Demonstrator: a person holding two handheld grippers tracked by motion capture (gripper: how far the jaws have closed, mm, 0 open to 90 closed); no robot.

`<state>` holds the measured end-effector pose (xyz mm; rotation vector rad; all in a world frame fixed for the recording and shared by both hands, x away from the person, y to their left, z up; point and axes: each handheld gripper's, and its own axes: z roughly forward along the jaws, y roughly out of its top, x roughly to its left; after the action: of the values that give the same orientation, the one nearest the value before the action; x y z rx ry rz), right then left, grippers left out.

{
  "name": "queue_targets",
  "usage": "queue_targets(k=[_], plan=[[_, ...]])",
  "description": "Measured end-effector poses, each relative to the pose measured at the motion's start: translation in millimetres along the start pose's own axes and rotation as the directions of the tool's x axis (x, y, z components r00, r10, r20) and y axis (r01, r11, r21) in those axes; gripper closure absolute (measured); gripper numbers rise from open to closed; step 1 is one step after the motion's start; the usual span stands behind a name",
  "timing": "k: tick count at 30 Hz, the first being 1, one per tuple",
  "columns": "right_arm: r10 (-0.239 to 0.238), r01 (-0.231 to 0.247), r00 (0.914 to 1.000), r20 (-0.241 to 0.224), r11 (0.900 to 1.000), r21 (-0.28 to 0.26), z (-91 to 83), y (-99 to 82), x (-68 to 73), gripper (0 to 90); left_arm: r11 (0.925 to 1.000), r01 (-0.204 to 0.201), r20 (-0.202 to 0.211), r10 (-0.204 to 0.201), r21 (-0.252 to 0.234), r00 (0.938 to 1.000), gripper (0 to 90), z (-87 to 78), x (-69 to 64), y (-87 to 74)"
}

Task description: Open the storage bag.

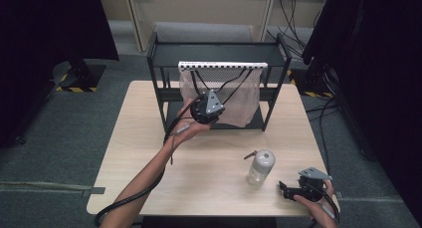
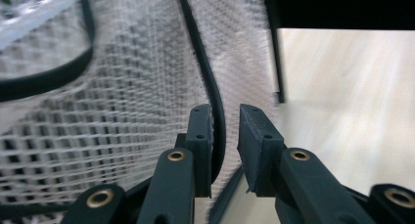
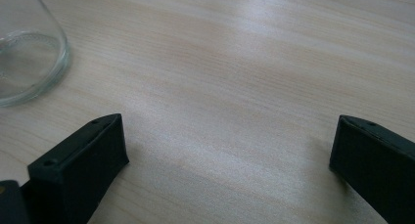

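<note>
Nearest the high camera, the right gripper (image 1: 287,189) rests low at the edge of the pale wooden table (image 1: 139,138), jaws spread wide and empty, just beside the clear glass bottle with a white cap (image 1: 261,167). Farther off, the left gripper (image 2: 225,136) has its jaws nipped onto the edge and black cord of the white mesh net bag (image 1: 239,101) hanging from the black metal shelf rack (image 1: 154,63). Judging by this, the bag is being gripped; next likely calls for drawing it open or off gently.
</note>
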<state>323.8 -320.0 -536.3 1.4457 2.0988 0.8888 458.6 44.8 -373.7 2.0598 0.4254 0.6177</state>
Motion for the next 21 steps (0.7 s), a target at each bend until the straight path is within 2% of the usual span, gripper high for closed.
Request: queue_targets(k=[1, 3, 4, 5, 6, 8, 9, 11, 12, 21], plan=[[0.000, 0.000, 1.0000, 0.000, 1.0000, 0.000, 0.0, 0.0, 0.0, 0.4, 0.9997, 0.019, 0.031, -0.018, -0.012, 0.9994, 76.7, -4.3, 0.6, 0.7], [0.001, -0.001, 1.0000, 0.000, 1.0000, 0.000, 0.0, 0.0, 0.0, 0.4, 0.9997, 0.019, 0.031, -0.018, -0.012, 0.9994, 76.6, -4.3, 0.6, 0.7], [0.001, -0.001, 1.0000, 0.000, 1.0000, 0.000, 0.0, 0.0, 0.0, 0.4, 0.9988, 0.041, 0.058, -0.039, -0.028, 0.9976, 76.6, -7.8, 1.3, 0.3], [0.001, -0.001, 1.0000, 0.000, 1.0000, 0.000, 0.0, 0.0, 0.0, 0.4, 0.9988, 0.041, 0.058, -0.039, -0.028, 0.9976, 76.4, -7.8, 1.3, 0.3], [0.001, -0.001, 1.0000, 0.000, 1.0000, 0.001, 0.0, 0.0, 0.1, 0.4, 0.9974, 0.060, 0.086, -0.056, -0.040, 0.9947, 76.4, -11.6, 2.3, -0.2], [0.001, -0.001, 1.0000, 0.000, 1.0000, 0.000, 0.0, 0.0, 0.1, 0.4, 0.9974, 0.060, 0.086, -0.056, -0.040, 0.9947, 76.0, -11.6, 2.3, -0.2], [0.001, -0.001, 1.0000, 0.000, 1.0000, 0.000, 0.0, 0.0, 0.1, 0.4, 0.9958, 0.076, 0.109, -0.070, -0.052, 0.9915, 76.0, -14.7, 3.4, -0.3], [0.001, -0.001, 1.0000, 0.000, 1.0000, 0.001, 0.0, 0.1, 0.0, 0.4, 0.9958, 0.076, 0.109, -0.070, -0.052, 0.9915, 75.9, -14.7, 3.4, -0.3], [0.001, -0.001, 1.0000, 0.000, 1.0000, 0.001, 0.0, 0.1, 0.0, 0.4, 0.9941, 0.091, 0.125, -0.083, -0.059, 0.9887, 75.9, -16.7, 4.6, -0.4], [0.003, -0.003, 1.0000, 0.000, 1.0000, 0.002, -0.1, 0.0, -0.2, 0.4, 0.9943, 0.086, 0.143, -0.076, -0.063, 0.9868, 74.1, -19.5, 2.6, 1.5]])
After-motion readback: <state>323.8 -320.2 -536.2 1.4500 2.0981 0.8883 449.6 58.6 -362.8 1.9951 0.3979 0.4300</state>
